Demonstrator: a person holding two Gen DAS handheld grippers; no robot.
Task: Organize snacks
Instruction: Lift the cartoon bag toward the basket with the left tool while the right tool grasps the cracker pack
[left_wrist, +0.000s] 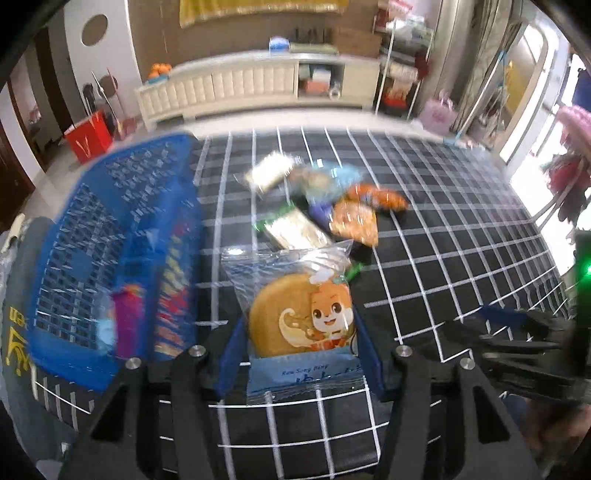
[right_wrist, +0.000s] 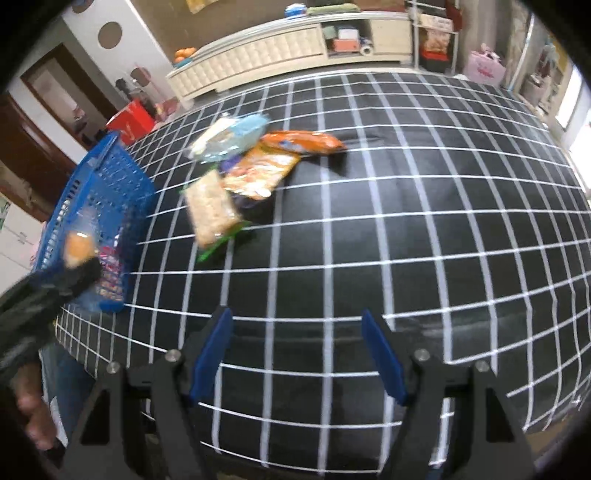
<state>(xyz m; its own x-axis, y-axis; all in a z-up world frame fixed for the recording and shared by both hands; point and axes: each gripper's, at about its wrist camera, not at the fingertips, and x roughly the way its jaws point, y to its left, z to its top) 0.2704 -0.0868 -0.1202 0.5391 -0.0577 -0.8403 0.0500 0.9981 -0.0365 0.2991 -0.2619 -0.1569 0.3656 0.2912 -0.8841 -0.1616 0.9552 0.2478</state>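
My left gripper is shut on a clear-and-blue packet holding a round golden cake with a cartoon mascot; the packet hangs above the checked cloth. A blue plastic basket with a few wrapped snacks inside stands just left of it. A pile of loose snack packets lies farther back. In the right wrist view the pile lies ahead on the left, the basket sits at the left edge, and the held cake packet shows as a blur over it. My right gripper is open, with only cloth between its fingers.
A black cloth with a white grid covers the table. Beyond its far edge stand a long white cabinet, a red box on the floor and a pink bag. A hand grips the left tool.
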